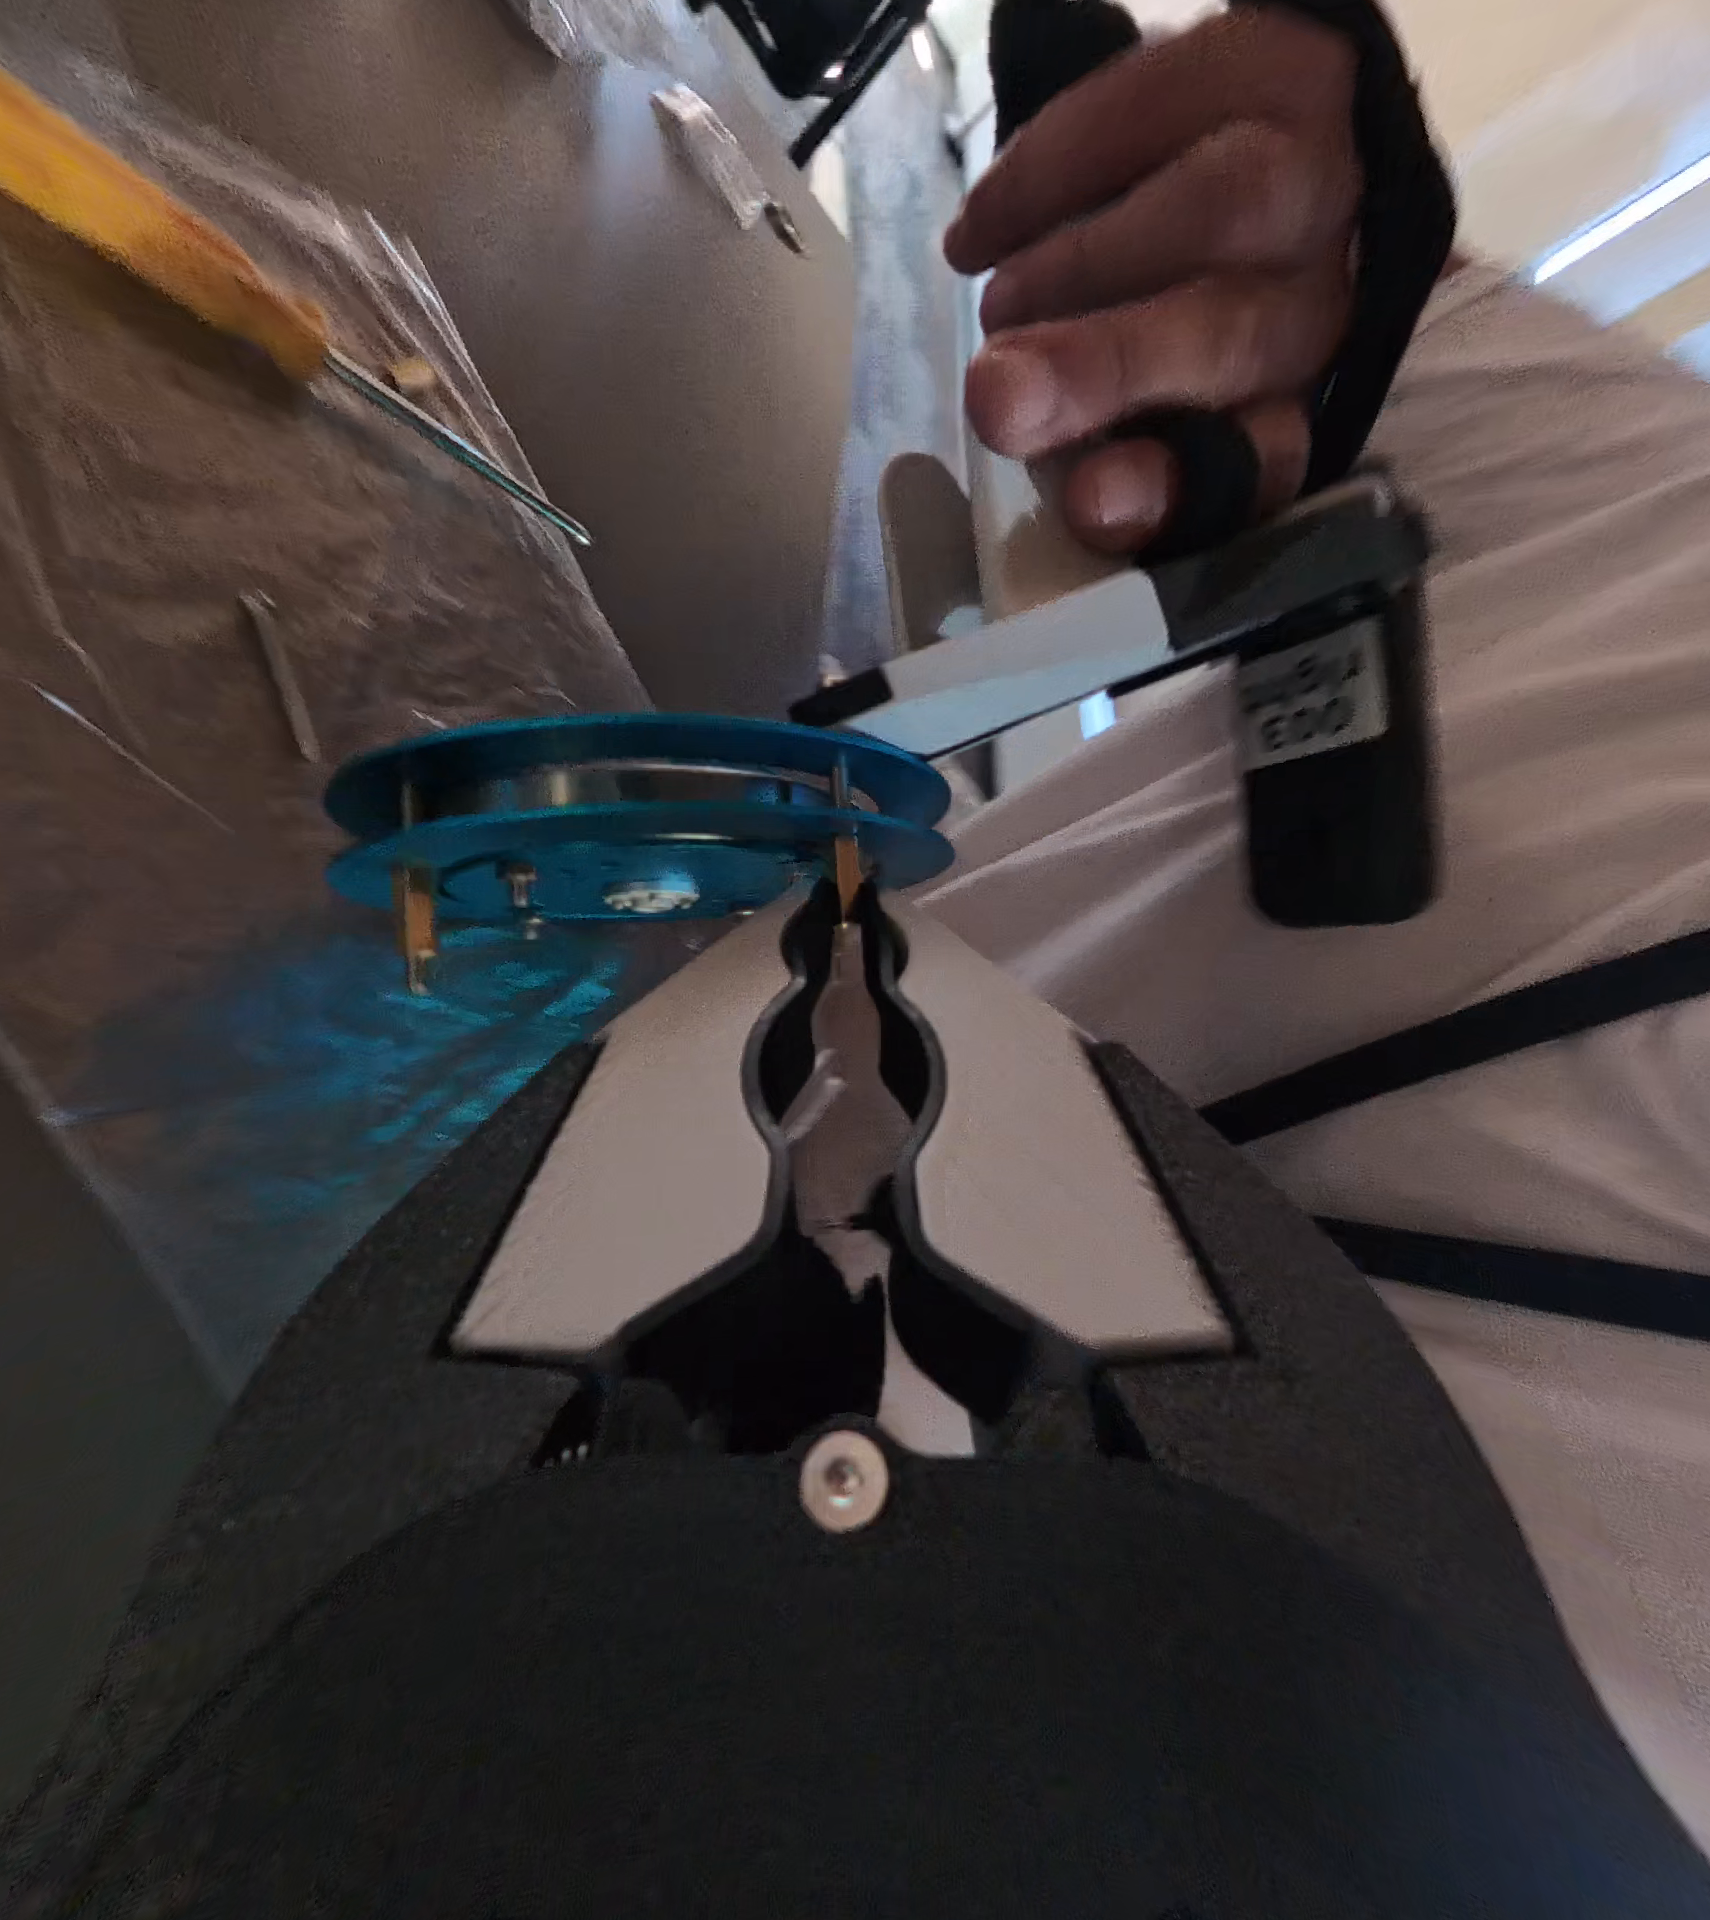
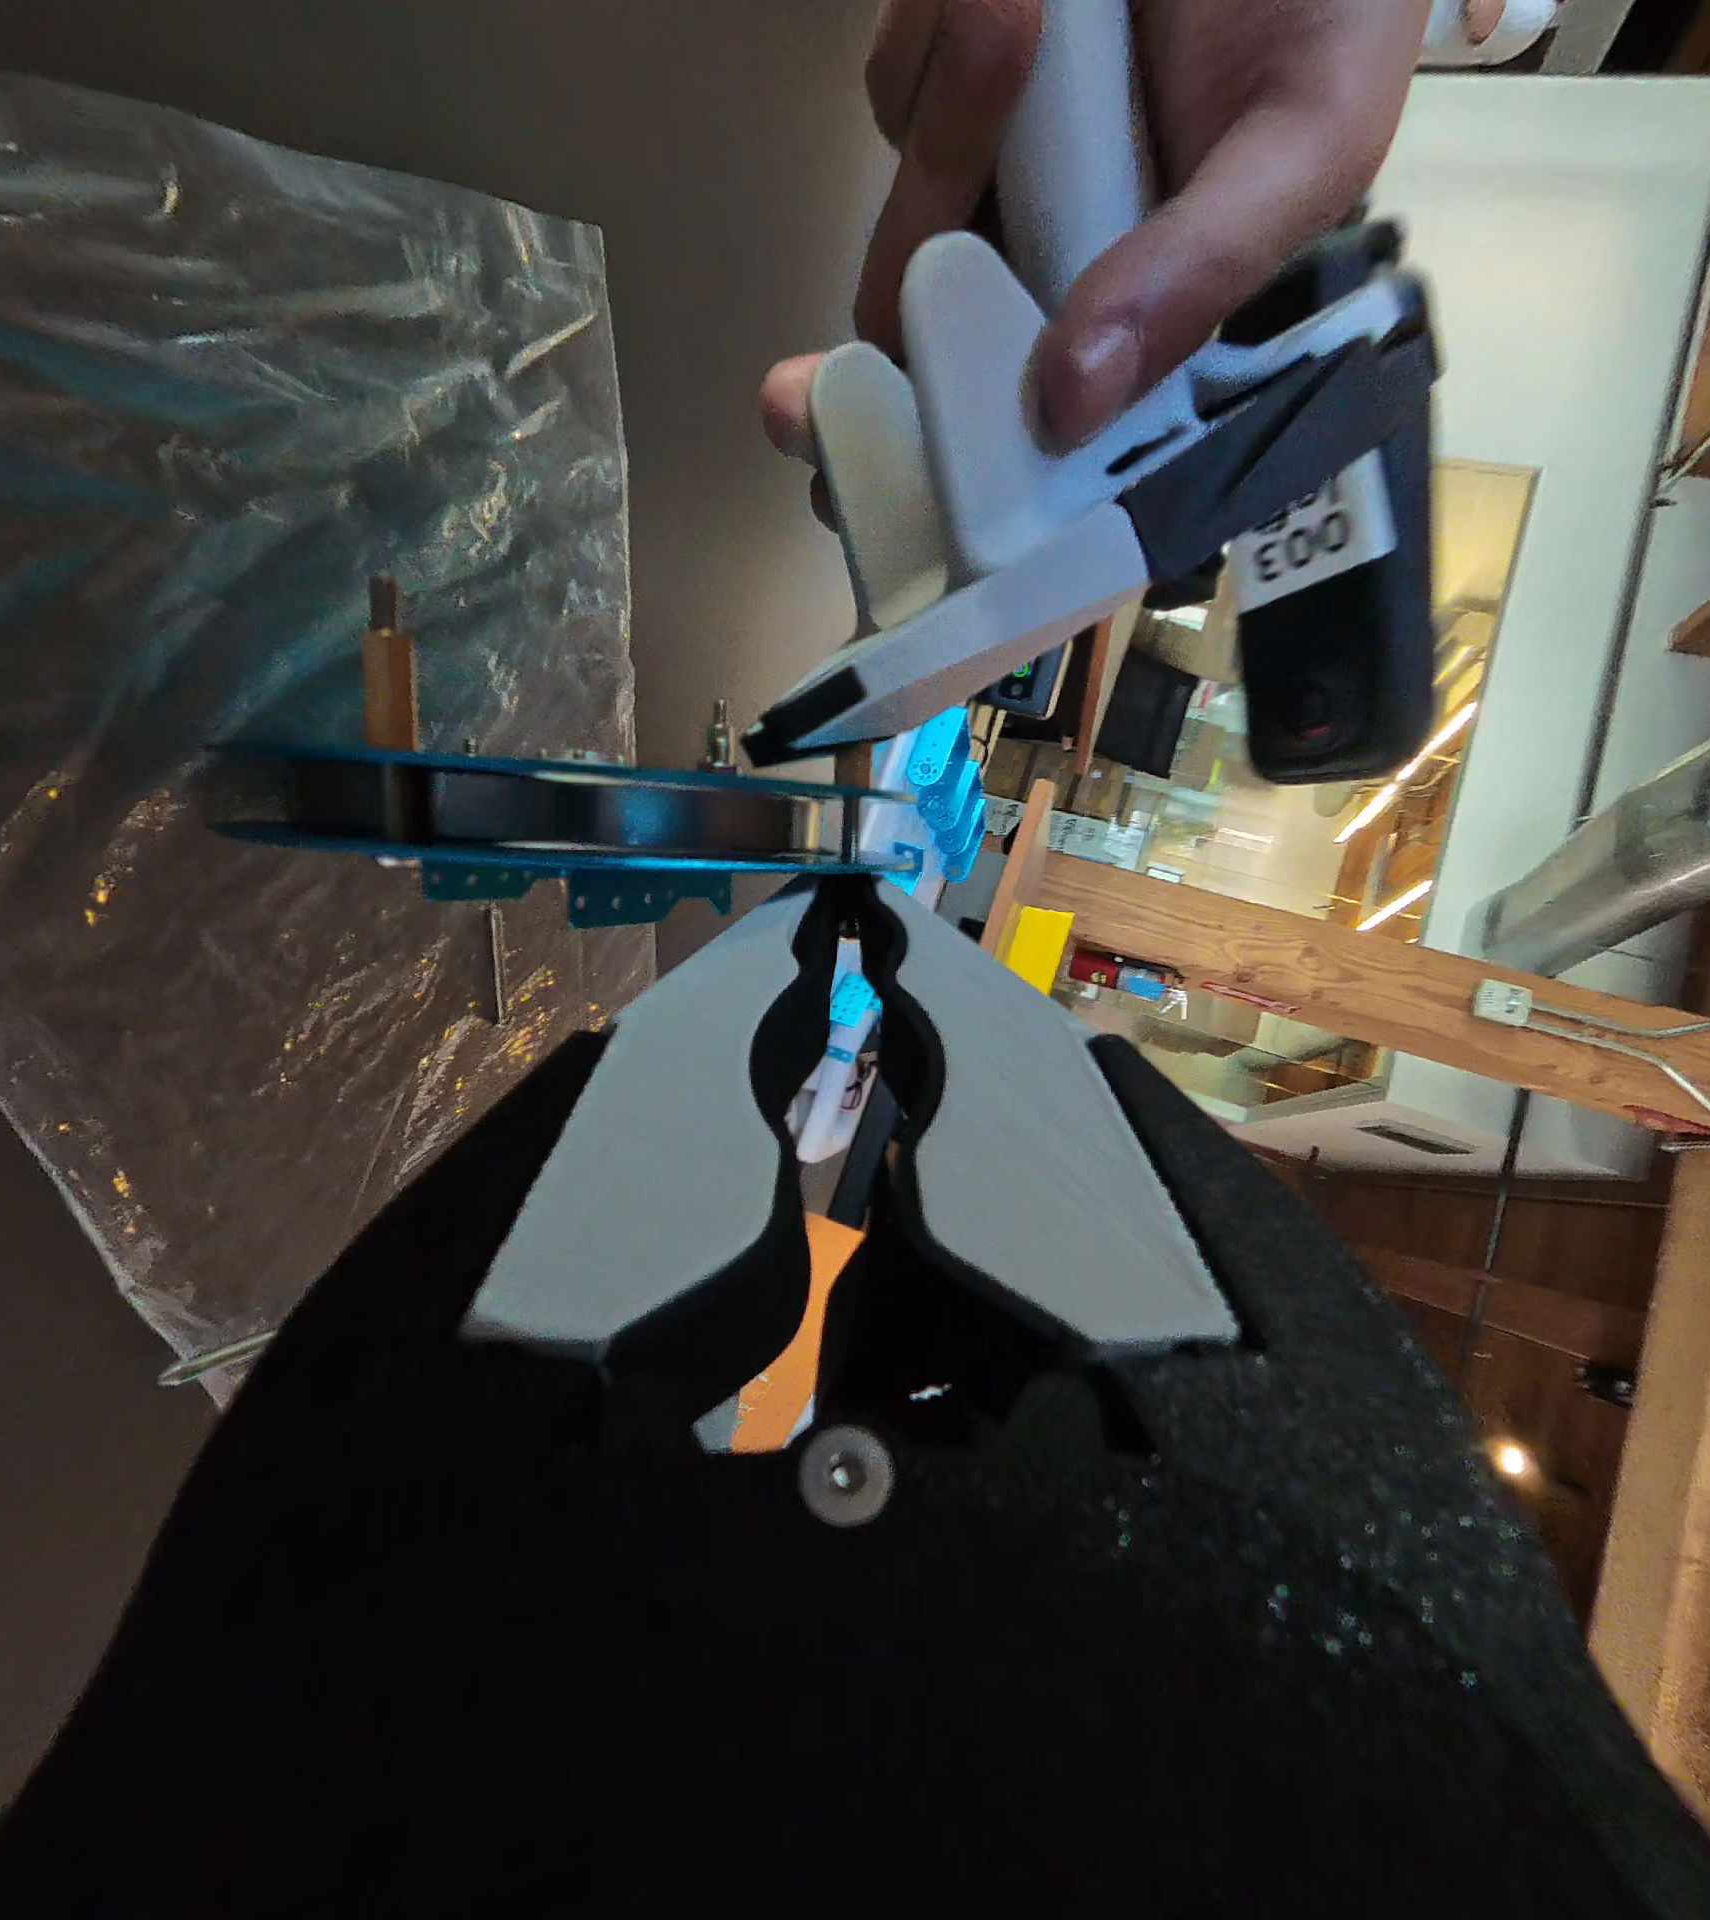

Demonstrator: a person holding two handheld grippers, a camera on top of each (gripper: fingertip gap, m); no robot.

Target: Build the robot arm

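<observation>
A blue disc assembly [image 1: 622, 774] of two round blue plates with a dark ring between them and brass standoffs hangs between both grippers. My left gripper [image 1: 846, 909] is shut on one brass standoff [image 1: 846, 871] under the lower plate. My right gripper [image 2: 853, 891] is shut on the rim of the assembly [image 2: 560, 805]. In the left wrist view the right gripper [image 1: 815, 712] meets the upper plate's rim. In the right wrist view the left gripper [image 2: 763, 743] pinches a small post on the plate. A hand holds each gripper.
An orange-handled screwdriver [image 1: 103, 197] lies on a crinkled clear plastic bag [image 1: 155, 623] with loose small metal parts. The bag also shows in the right wrist view [image 2: 259, 520]. Blue brackets [image 2: 944, 800], wooden shelving [image 2: 1350, 966] and a metal rail [image 2: 1640, 842] stand behind. A person's white garment [image 1: 1453, 987] is close. Only a small space, under 4 cm, lies between the two pairs of fingers. From either gripper's tips it is about 20 cm to the orange-handled screwdriver [image 1: 103, 197].
</observation>
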